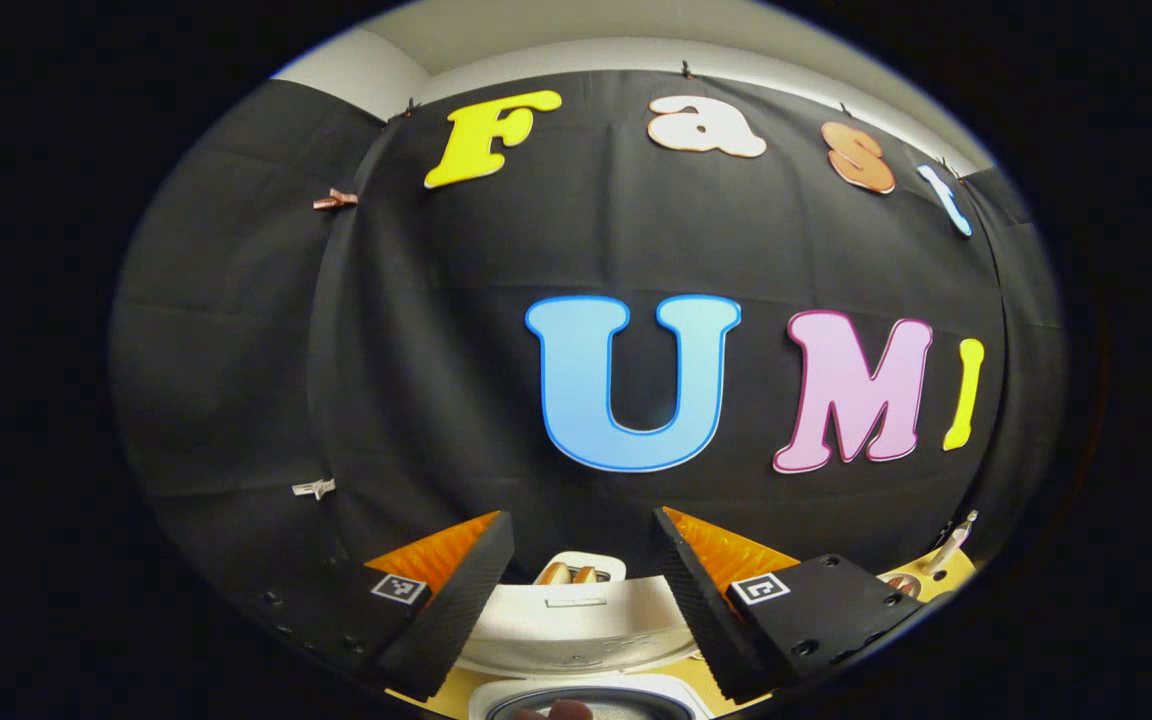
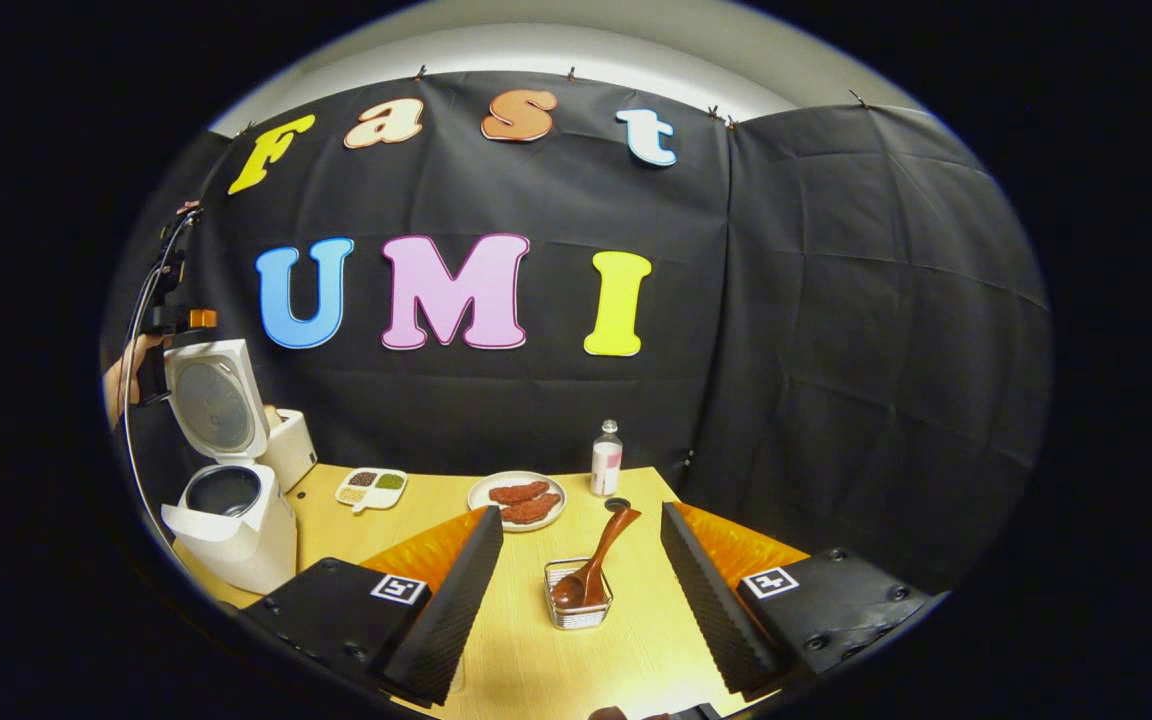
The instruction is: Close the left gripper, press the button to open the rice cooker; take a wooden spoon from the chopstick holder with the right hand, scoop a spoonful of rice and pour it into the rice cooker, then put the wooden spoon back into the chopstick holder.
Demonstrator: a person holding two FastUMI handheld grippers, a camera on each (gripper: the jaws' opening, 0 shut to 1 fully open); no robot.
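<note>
The white rice cooker stands open at the table's left end, its lid raised upright and the dark inner pot showing. My left gripper is open just above that lid; a hand holds that same gripper over the cooker. A wooden spoon leans in a small wire holder, bowl end down. My right gripper is open and hangs above the table, with the spoon and holder lying between its fingers farther ahead and untouched.
On the wooden table are a divided dish of grains, a plate of reddish food and a small bottle. A white box-shaped appliance stands behind the cooker. Black cloth walls close in the back and right.
</note>
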